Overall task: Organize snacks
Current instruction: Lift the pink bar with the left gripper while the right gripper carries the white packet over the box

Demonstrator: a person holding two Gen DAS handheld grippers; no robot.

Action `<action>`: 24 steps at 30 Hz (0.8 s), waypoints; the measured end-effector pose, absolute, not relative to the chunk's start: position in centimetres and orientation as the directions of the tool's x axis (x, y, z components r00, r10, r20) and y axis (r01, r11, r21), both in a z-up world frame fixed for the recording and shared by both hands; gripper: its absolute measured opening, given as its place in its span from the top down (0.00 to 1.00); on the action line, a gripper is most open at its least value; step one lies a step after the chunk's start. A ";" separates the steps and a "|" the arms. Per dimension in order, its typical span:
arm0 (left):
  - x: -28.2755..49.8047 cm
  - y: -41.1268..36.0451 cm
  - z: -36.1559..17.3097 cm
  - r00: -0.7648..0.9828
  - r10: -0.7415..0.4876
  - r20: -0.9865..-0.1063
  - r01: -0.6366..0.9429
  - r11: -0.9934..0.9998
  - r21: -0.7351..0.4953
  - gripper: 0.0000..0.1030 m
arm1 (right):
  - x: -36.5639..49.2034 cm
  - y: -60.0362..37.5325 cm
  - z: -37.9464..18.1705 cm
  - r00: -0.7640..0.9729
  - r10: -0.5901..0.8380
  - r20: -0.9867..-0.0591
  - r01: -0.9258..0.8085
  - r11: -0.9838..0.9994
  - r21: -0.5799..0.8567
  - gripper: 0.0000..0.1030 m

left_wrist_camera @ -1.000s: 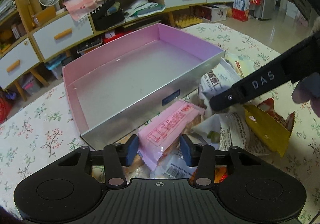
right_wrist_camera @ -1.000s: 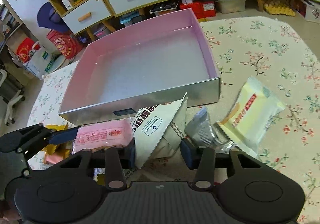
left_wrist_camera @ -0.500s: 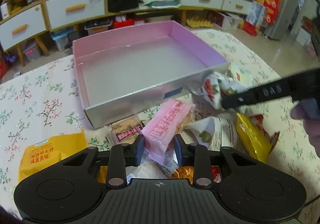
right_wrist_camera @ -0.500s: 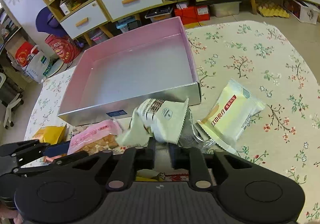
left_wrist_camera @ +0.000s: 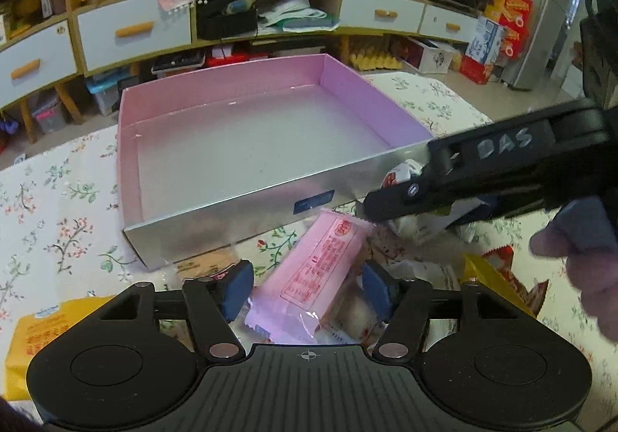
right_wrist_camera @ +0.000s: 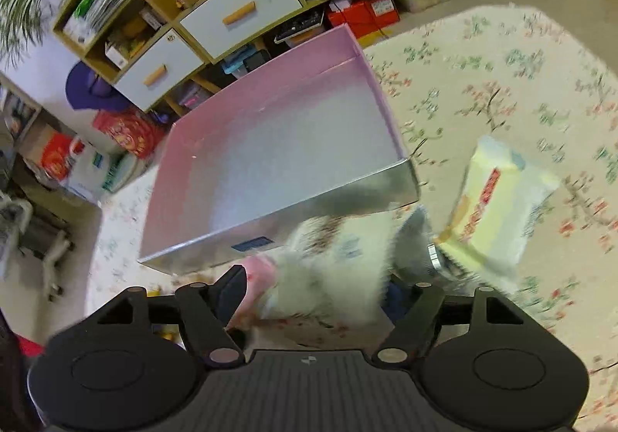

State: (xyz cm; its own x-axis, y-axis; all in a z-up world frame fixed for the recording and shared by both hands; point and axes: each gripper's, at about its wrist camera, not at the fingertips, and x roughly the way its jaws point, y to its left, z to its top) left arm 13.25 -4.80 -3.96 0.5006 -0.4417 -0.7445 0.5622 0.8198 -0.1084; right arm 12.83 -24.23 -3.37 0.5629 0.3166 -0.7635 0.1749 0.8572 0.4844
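A pink-lined silver box stands open on the floral tablecloth; it also shows in the right wrist view. My left gripper is open, its pads either side of a pink snack packet that lies on the snack pile. My right gripper is open around a blurred white snack bag just in front of the box. The right gripper's arm crosses the left wrist view beside the box's near right corner.
A yellow packet lies at the left, and an orange-yellow packet at the right. A pale yellow packet lies right of the box. Drawers and shelves stand behind the table.
Both grippers have opened: the left has let go of the pink packet and the right has let go of the white bag. The right wrist view has swung and blurred.
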 end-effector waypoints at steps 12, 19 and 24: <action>13.1 -4.8 -3.6 0.489 -0.408 -0.771 0.517 0.848 -0.121 0.72 | 12.7 -23.6 -3.7 0.540 0.271 -0.797 0.229 0.863 0.450 0.75; 12.0 -3.4 -1.0 0.512 -0.437 -0.740 0.505 0.850 -0.152 0.72 | 11.4 -24.2 -1.6 0.576 0.250 -0.778 0.221 0.869 0.443 0.75; 11.4 -2.4 1.3 0.552 -0.448 -0.704 0.509 0.849 -0.141 0.72 | 10.7 -24.9 -0.1 0.604 0.250 -0.757 0.235 0.851 0.469 0.75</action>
State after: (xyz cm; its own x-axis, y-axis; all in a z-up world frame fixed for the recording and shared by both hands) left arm 11.43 -2.42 1.27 0.5520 -0.4476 -0.7036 0.5087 0.8493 -0.1411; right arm 10.68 -24.89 -0.10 0.6037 0.2503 -0.7569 0.2351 0.8513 0.4690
